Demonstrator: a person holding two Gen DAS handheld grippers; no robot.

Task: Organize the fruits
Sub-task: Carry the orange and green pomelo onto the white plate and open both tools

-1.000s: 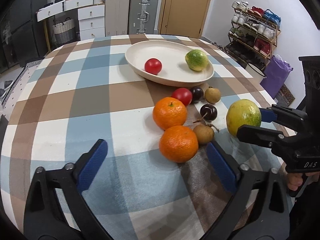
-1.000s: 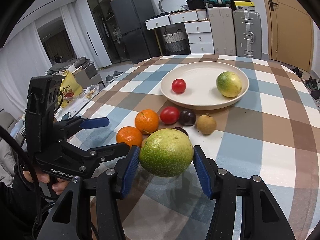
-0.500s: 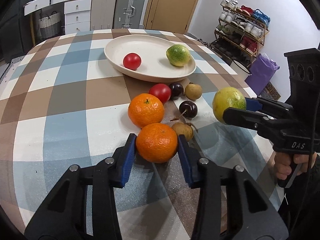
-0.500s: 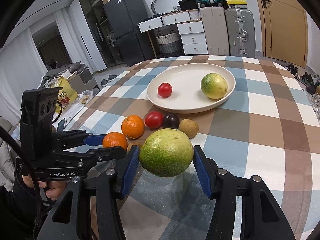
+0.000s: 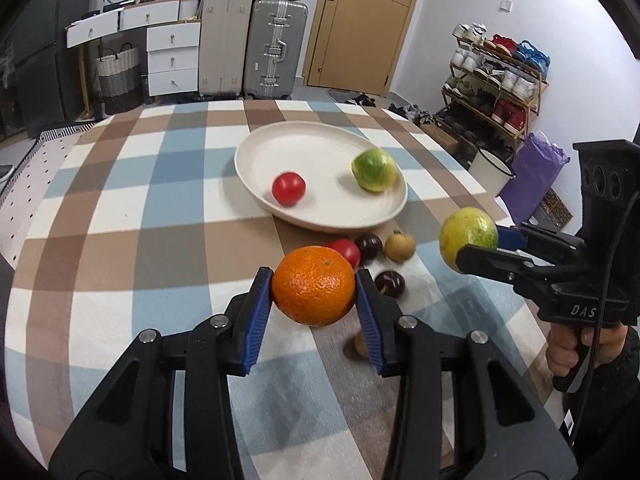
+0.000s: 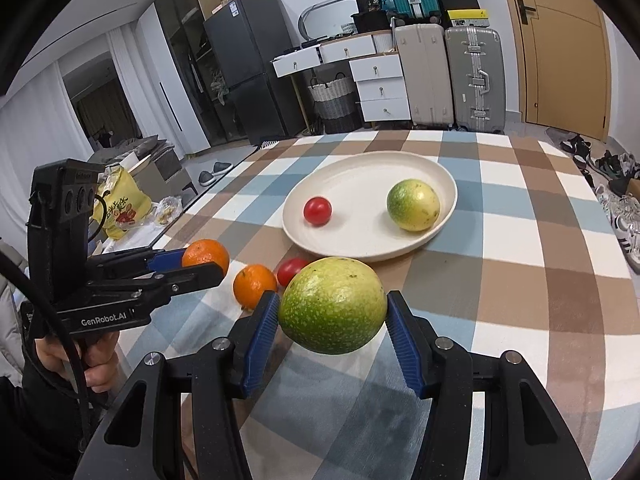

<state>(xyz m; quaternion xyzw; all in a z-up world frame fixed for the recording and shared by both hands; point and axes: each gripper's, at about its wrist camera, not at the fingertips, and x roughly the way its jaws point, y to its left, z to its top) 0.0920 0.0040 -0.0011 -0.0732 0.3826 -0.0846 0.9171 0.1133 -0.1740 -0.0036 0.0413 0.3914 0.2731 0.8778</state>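
My left gripper [image 5: 314,286] is shut on an orange [image 5: 314,285] and holds it above the checked tablecloth; it also shows in the right wrist view [image 6: 200,258]. My right gripper [image 6: 333,306] is shut on a green-yellow fruit [image 6: 333,305], held in the air; it shows in the left wrist view [image 5: 468,236] too. A cream plate [image 5: 320,148] holds a red tomato [image 5: 289,188] and a green-yellow fruit [image 5: 374,170]. On the cloth lie a second orange [image 6: 255,284], a tomato [image 5: 346,250], two dark plums [image 5: 369,246] and brown longans [image 5: 400,246].
The table edge runs close on the right in the left wrist view, with a shoe rack [image 5: 496,80] and a purple bag [image 5: 532,172] beyond. Suitcases [image 5: 276,48] and drawers [image 5: 172,56] stand behind the table.
My left gripper closed on the near orange and lifted it off the cloth. My right gripper kept its fruit and rose a little toward the plate.
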